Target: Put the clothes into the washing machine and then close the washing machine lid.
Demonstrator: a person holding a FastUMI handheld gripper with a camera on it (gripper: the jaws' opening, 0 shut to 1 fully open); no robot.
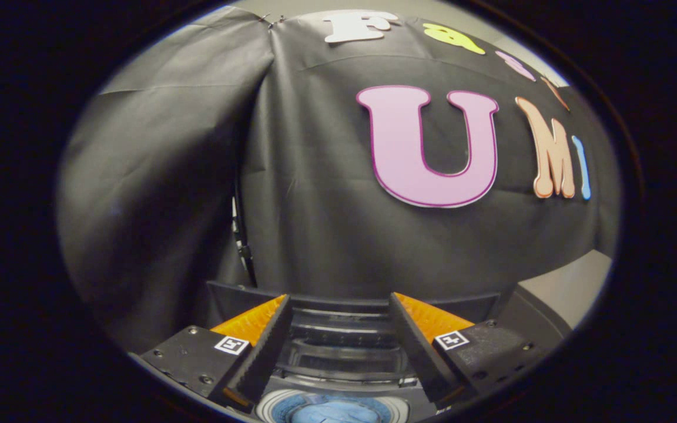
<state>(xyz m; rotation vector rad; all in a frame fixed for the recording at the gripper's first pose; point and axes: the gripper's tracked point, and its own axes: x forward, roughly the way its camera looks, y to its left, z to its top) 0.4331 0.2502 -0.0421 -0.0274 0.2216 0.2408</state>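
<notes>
My gripper (338,329) is wide open, holding nothing; blue clothes (329,411) sit in the drum below my fingers; I'd hook the raised lid (344,305) ahead and lower it squarely.

A black cloth wall (327,235) hangs behind everything, creased, its two panels meeting at a vertical seam. A dark cable (242,241) runs down along that seam. A grey surface (567,288) shows beside the cloth's lower corner.

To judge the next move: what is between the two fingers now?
Nothing is held. In the gripper view, the open gripper frames the raised lid, with blue clothes in the drum below.
</notes>
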